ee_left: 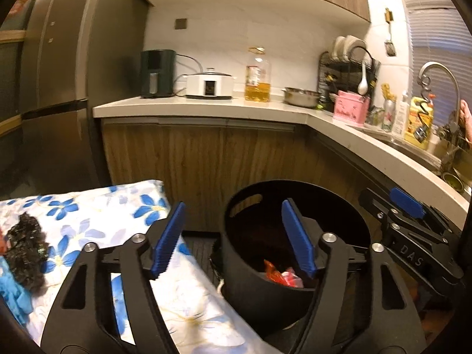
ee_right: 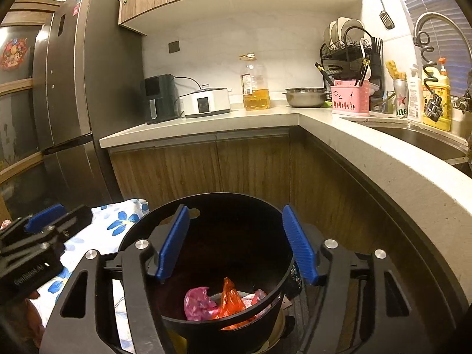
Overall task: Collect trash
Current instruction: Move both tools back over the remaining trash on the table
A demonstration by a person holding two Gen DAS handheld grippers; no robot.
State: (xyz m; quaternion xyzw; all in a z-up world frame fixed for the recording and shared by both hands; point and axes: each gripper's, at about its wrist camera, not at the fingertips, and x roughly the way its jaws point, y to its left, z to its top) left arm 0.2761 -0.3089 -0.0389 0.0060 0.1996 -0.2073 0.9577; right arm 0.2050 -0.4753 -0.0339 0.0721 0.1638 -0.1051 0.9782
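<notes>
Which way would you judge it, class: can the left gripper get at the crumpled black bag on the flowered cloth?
Probably yes. The left gripper is open and empty, and the black bag lies uncovered on the flowered cloth, off to its left.

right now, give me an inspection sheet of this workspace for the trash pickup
surface: floral cloth covers the table beside the bin
job's things: black bin holds a pink bag and an orange bag; a dark crumpled clump and something blue lie on the cloth
clutter: nothing seen beyond that trash
grippers: left gripper open, nothing between its fingers, at the bin's edge; right gripper open, empty, over the bin
cables: cords run behind the white cooker on the counter
surroundings: fridge, oil bottle, steel bowl, dish rack, sink tap
</notes>
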